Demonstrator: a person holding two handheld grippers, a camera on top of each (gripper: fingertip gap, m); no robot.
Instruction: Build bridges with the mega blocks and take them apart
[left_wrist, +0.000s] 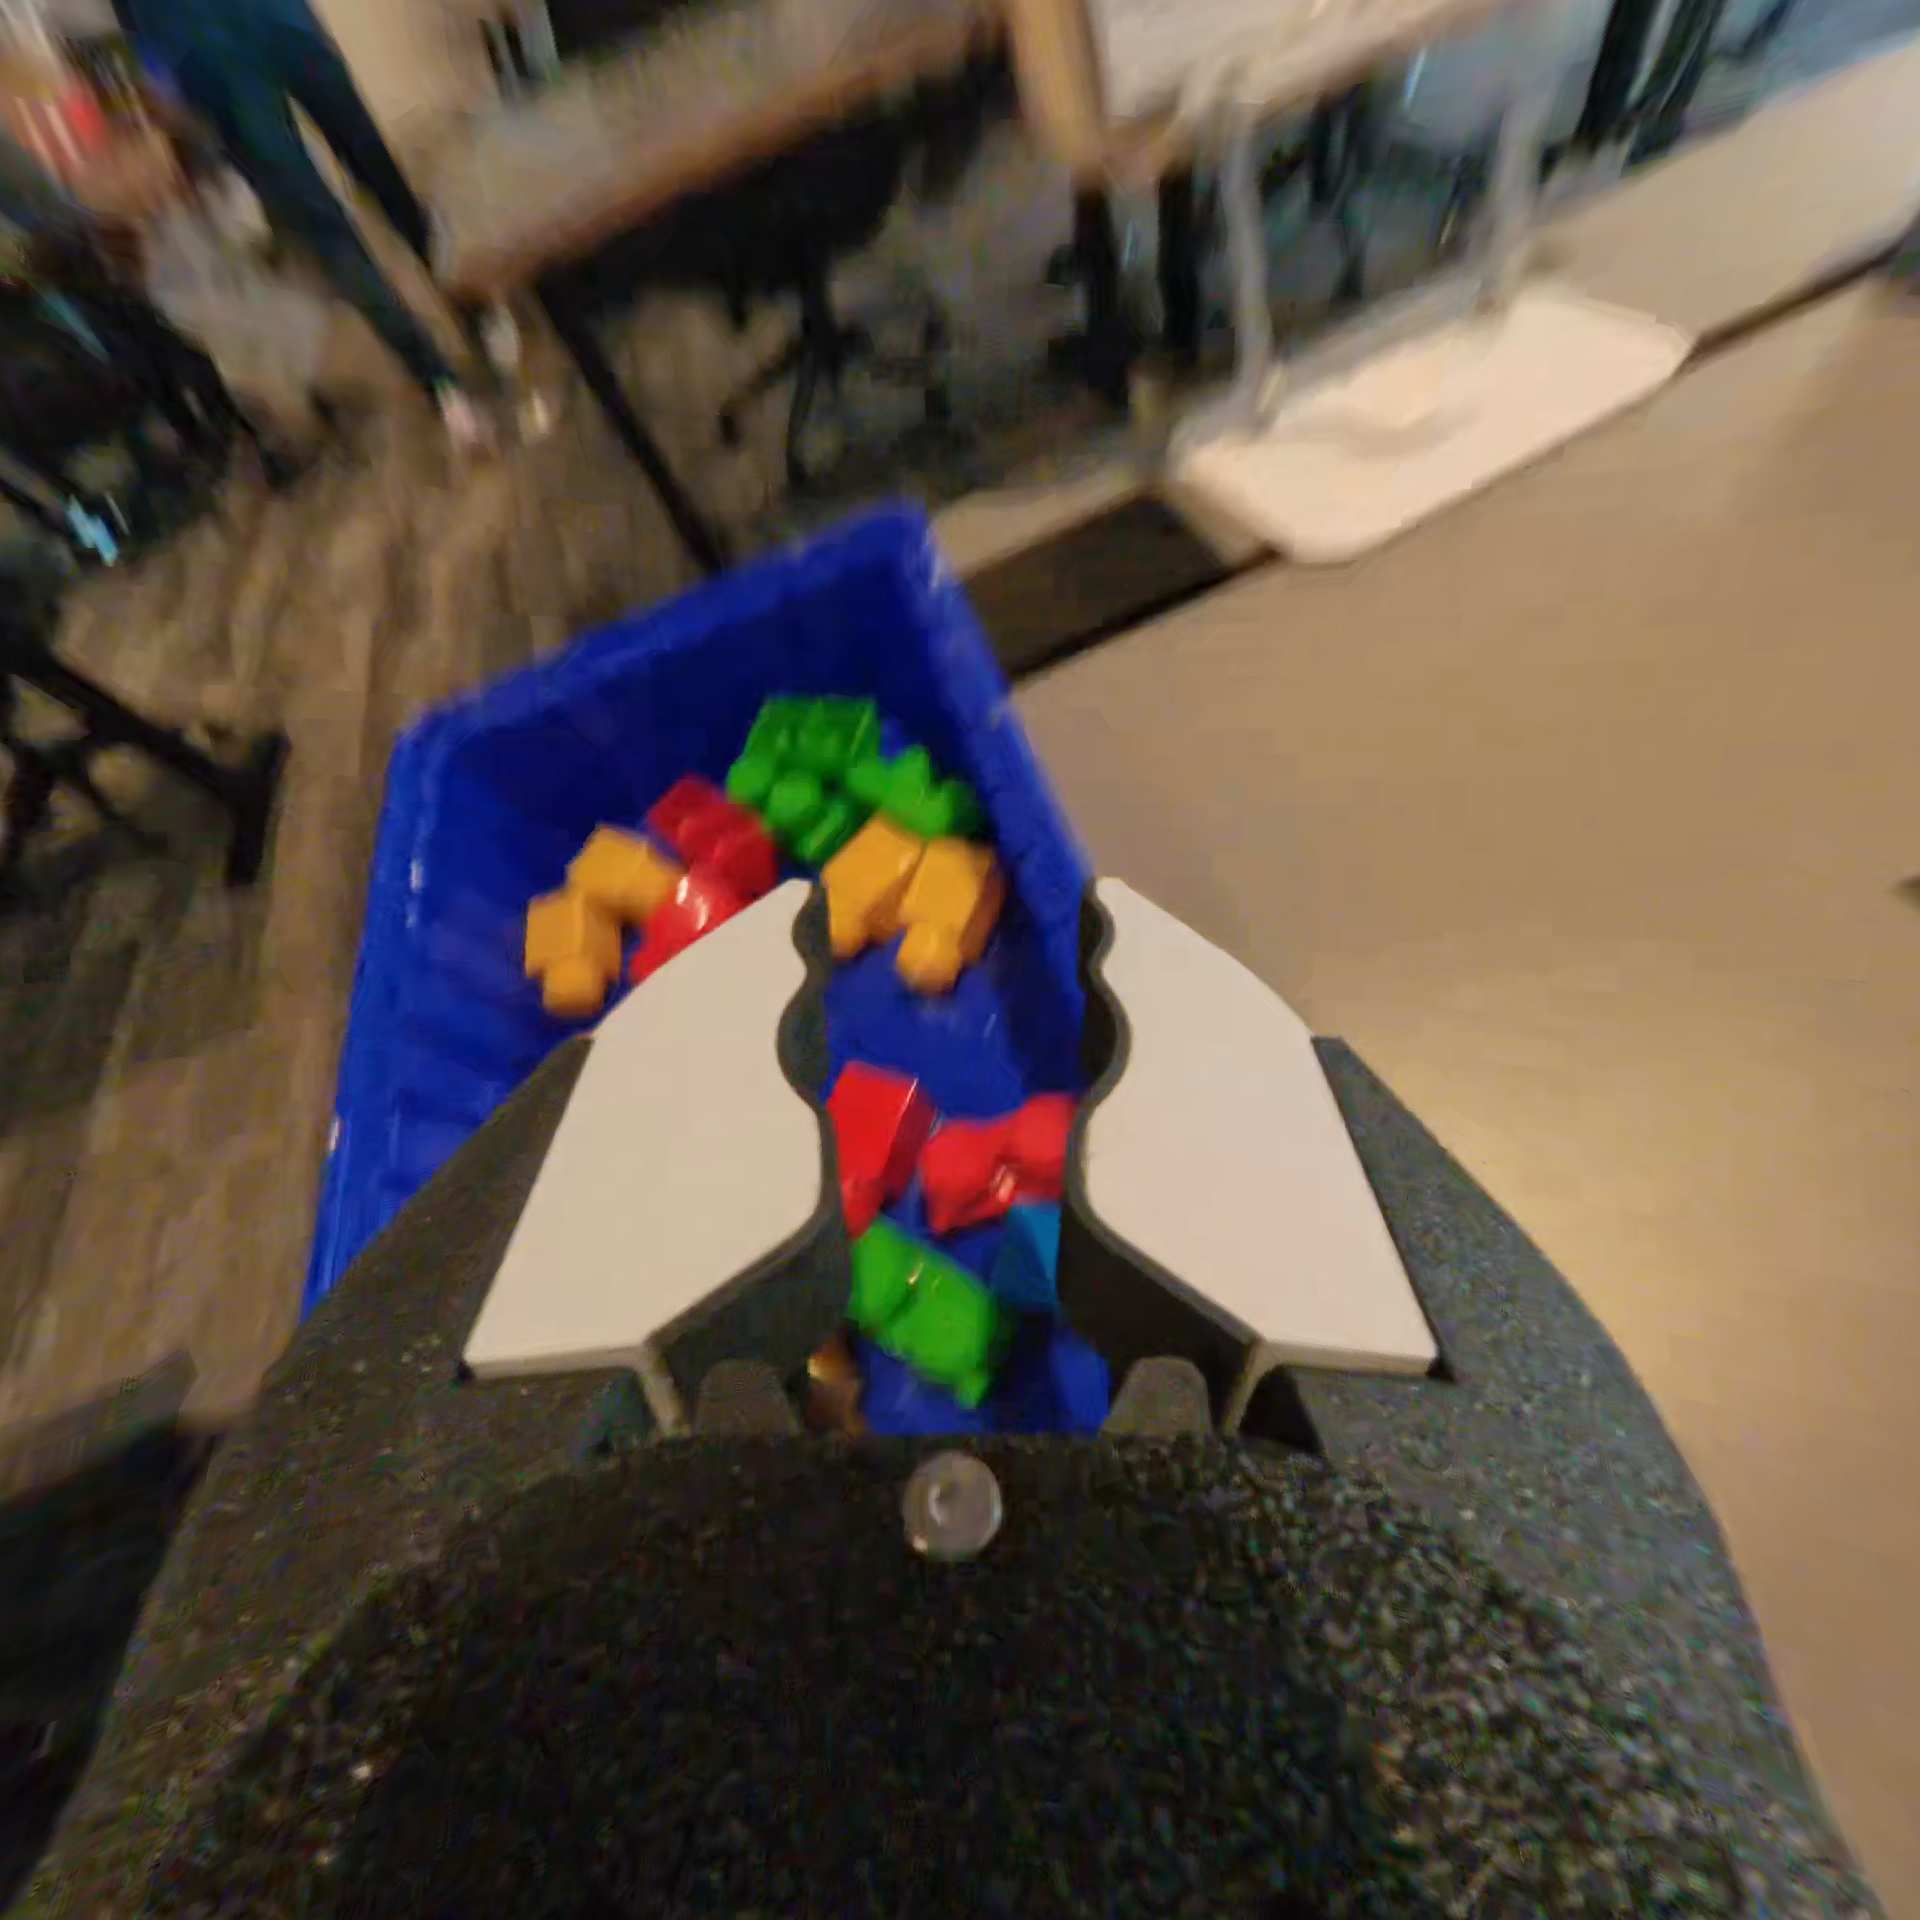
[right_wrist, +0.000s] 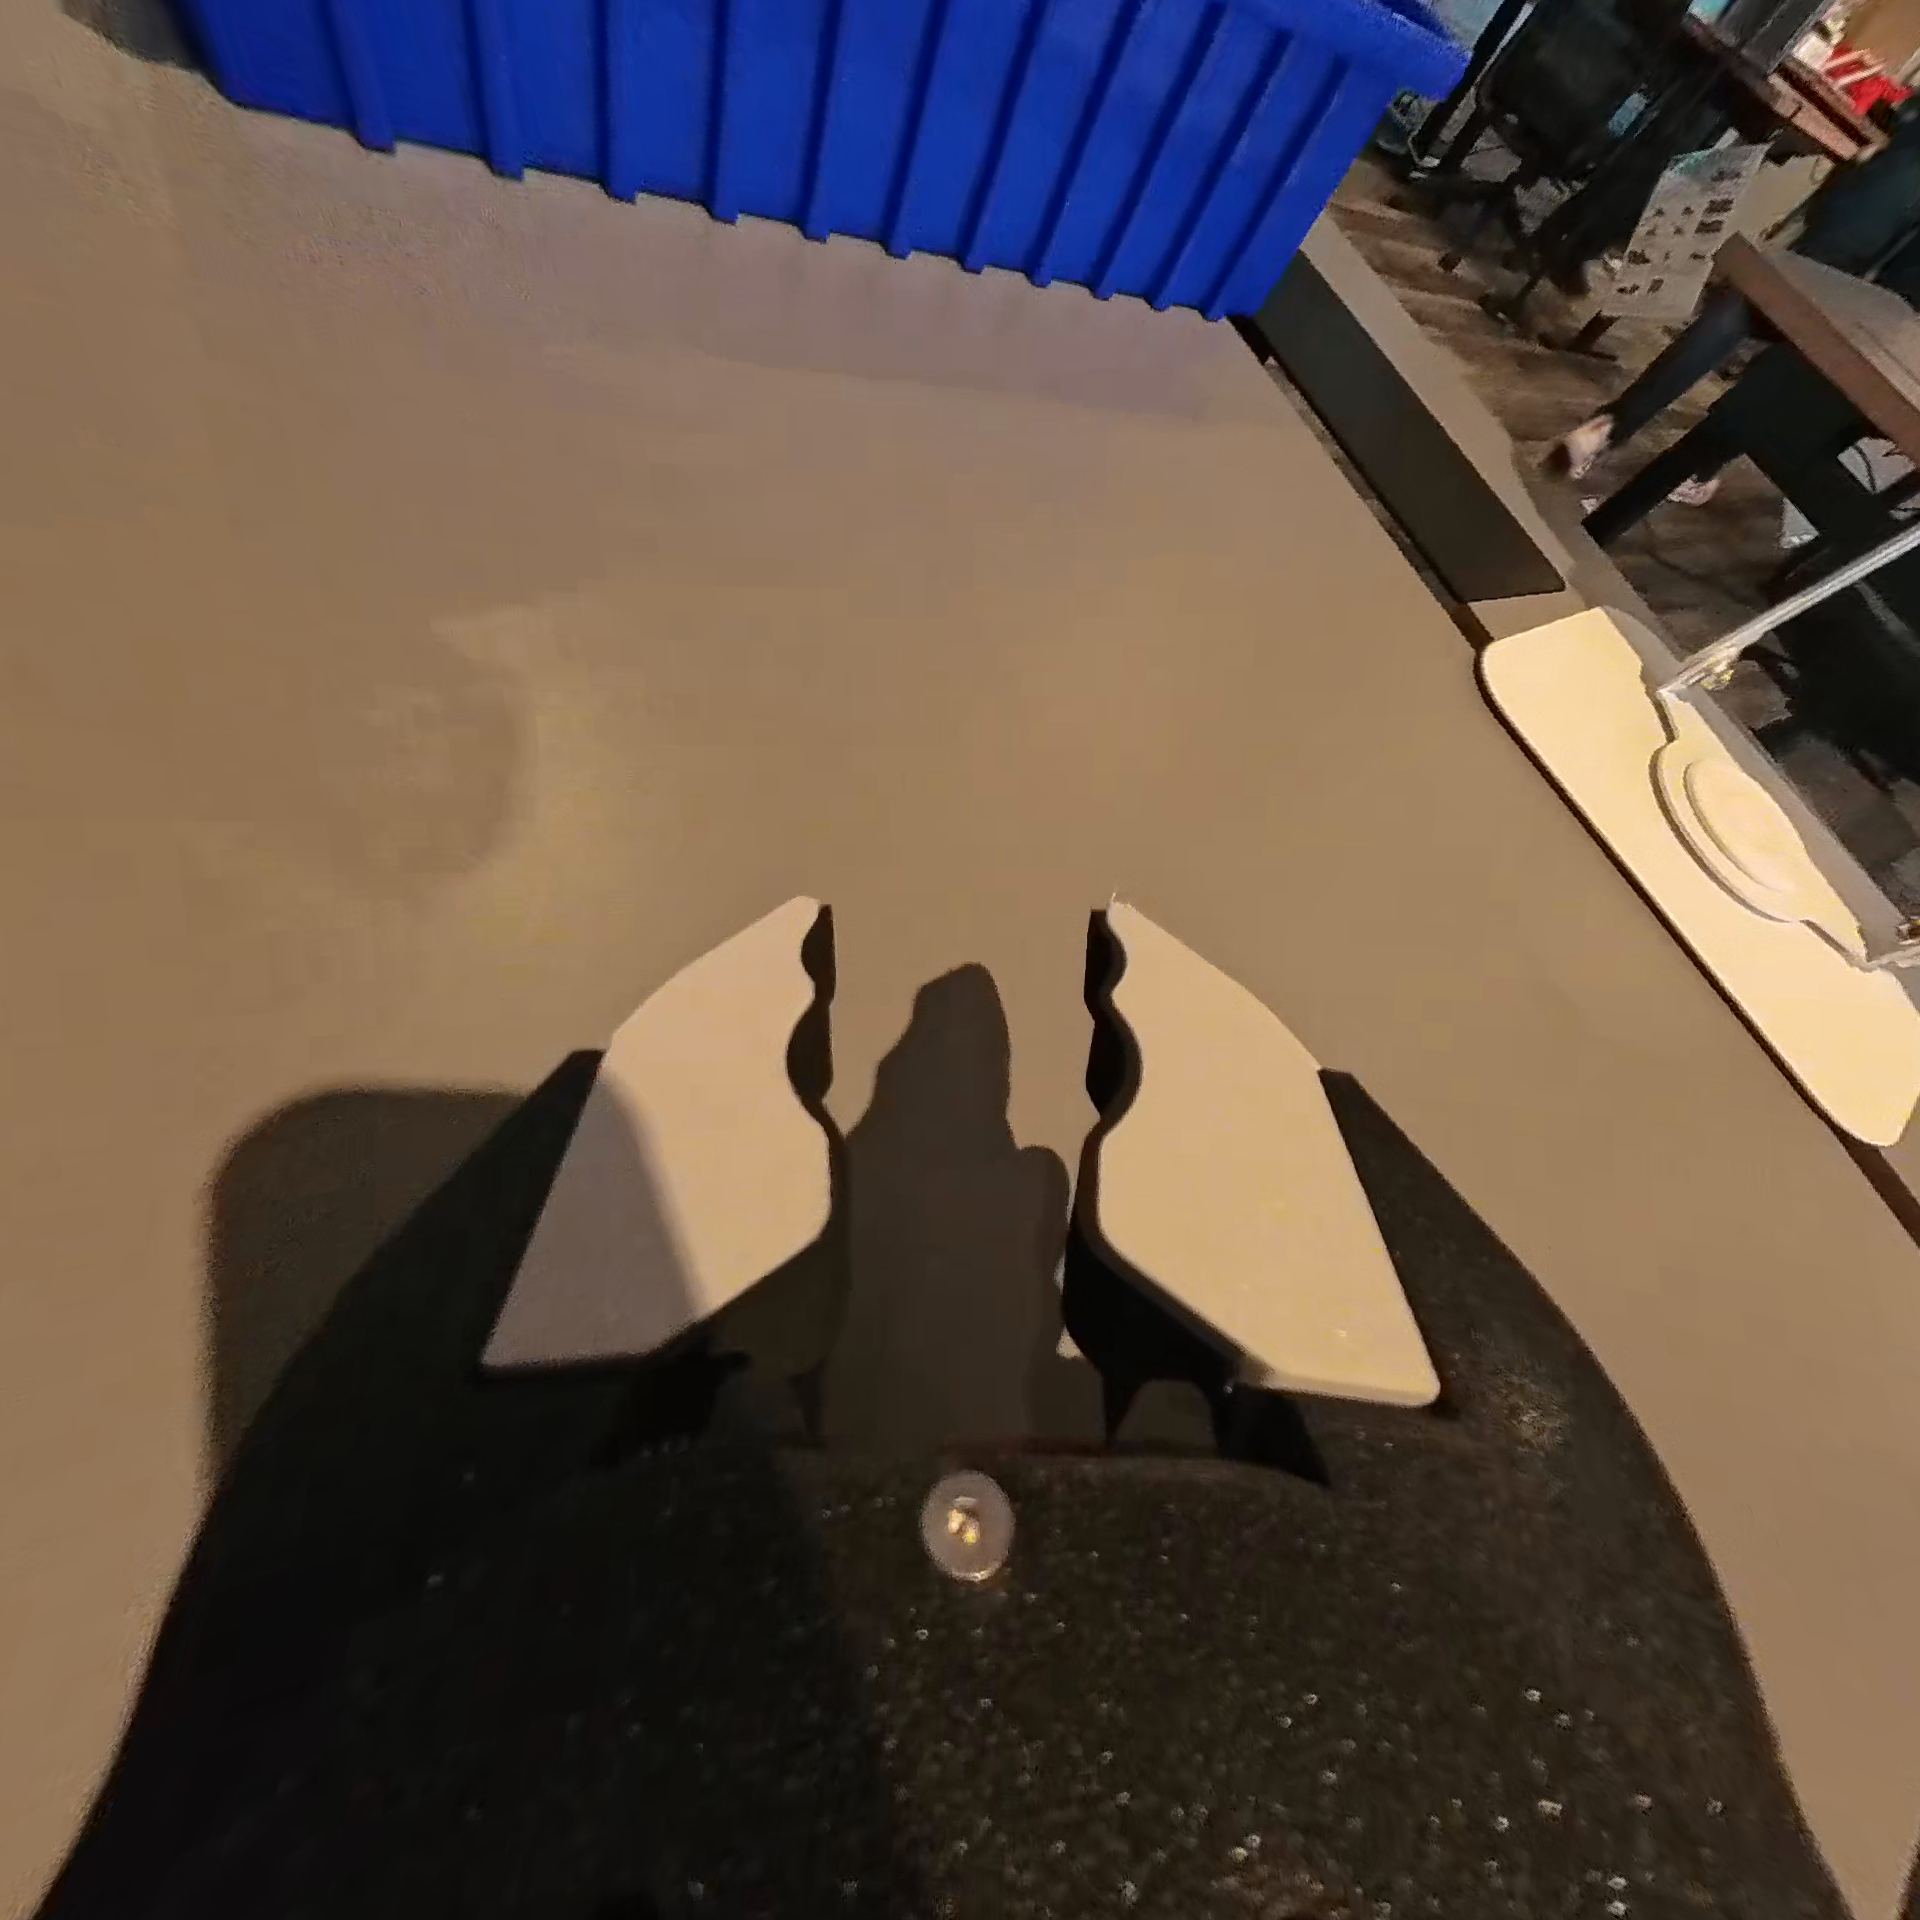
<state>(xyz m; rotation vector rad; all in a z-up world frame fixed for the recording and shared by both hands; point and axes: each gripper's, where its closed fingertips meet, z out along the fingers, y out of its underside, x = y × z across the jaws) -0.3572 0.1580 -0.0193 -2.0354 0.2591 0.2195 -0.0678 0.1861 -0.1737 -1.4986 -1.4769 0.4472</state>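
Left wrist view is motion-blurred all over: the blue bin (left_wrist: 675, 727) and its blocks (left_wrist: 810, 769) smear, and the room from 9 to 3 o'clock is mush. Only my left gripper (left_wrist: 951, 904) is sharp. Right wrist view is crisp, with warm, dimmish light. My right gripper (right_wrist: 961, 920) throws a hard shadow on the table (right_wrist: 727, 571) toward 8 o'clock. Fisheye bends the edges.

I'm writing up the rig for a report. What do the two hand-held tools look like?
They look the same. The left tool and right tool each have a speckled black body, broad and rounded, with two pale grey fingers that curve inward. The fingers' inner edges are black and wavy. A small shiny round screw sits at the base. No cables or sleeves show.
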